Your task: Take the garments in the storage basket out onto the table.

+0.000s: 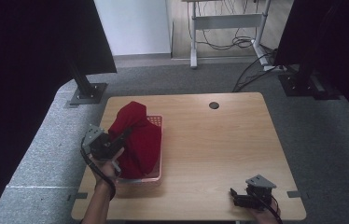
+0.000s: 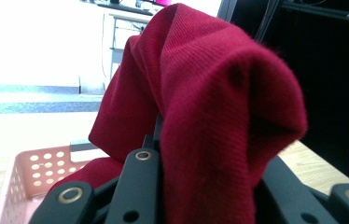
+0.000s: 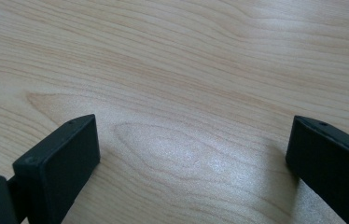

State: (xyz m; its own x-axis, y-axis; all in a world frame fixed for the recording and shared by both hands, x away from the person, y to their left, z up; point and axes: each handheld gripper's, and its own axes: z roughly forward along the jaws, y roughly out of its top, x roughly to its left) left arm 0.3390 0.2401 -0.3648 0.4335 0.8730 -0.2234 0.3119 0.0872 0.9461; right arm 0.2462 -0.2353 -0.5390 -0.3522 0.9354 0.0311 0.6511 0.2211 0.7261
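A dark red knitted cloth (image 1: 137, 135) is heaped in a pink perforated basket (image 1: 156, 120) at the left of the wooden table (image 1: 219, 149). My left gripper (image 1: 124, 135) is shut on the red cloth's upper fold and holds it up above the basket. In the left gripper view the cloth (image 2: 219, 102) drapes over the black fingers (image 2: 137, 186) and hides their tips, with the basket's (image 2: 25, 175) corner below. My right gripper (image 1: 236, 197) rests low near the table's front right edge. Its jaws stand wide apart over bare wood (image 3: 191, 154).
A small round dark grommet (image 1: 214, 105) sits near the table's far edge. Black curtains hang at both sides, with stand bases (image 1: 87, 94) on the grey carpet. A desk frame with cables (image 1: 238, 44) stands behind the table.
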